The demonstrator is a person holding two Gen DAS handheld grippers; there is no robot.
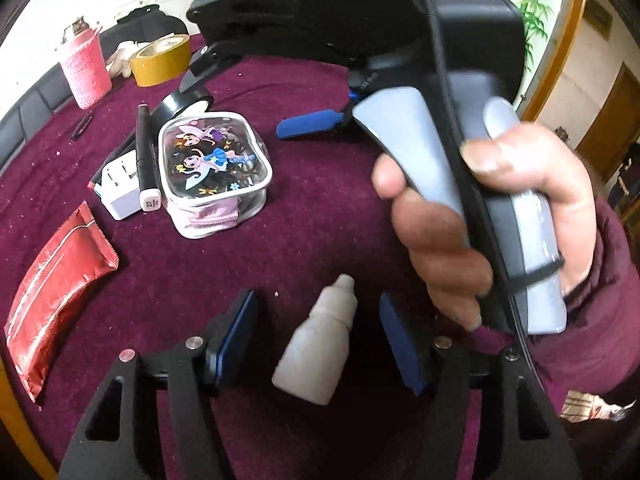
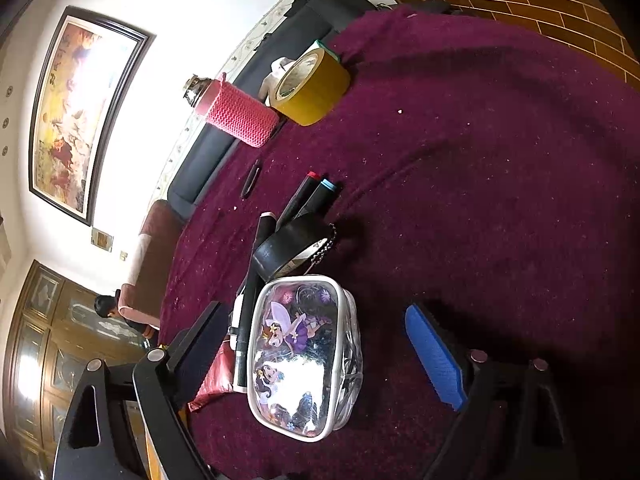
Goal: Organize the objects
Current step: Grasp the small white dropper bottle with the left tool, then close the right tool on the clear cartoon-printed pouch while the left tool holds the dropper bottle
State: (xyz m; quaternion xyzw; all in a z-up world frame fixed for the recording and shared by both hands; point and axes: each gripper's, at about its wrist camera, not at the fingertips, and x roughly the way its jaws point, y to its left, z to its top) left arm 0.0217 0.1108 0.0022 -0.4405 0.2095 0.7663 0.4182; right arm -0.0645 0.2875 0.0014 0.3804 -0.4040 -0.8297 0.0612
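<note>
Left fingers (image 1: 316, 340) apart around white dropper bottle (image 1: 320, 344) (untouched), right fingers (image 2: 320, 356) wide, straddling cartoon pouch (image 2: 304, 356)

A small white dropper bottle (image 1: 320, 344) is lying tilted on the maroon cloth (image 1: 312, 232) — well apart from the clear cartoon-printed zip pouch (image 1: 214, 172), which is sitting flat, full.

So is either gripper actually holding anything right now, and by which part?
Nothing is held. The small white dropper bottle lies between the left gripper's open fingers, untouched. The right gripper stands open around the clear cartoon pouch, not pressing it.
</note>
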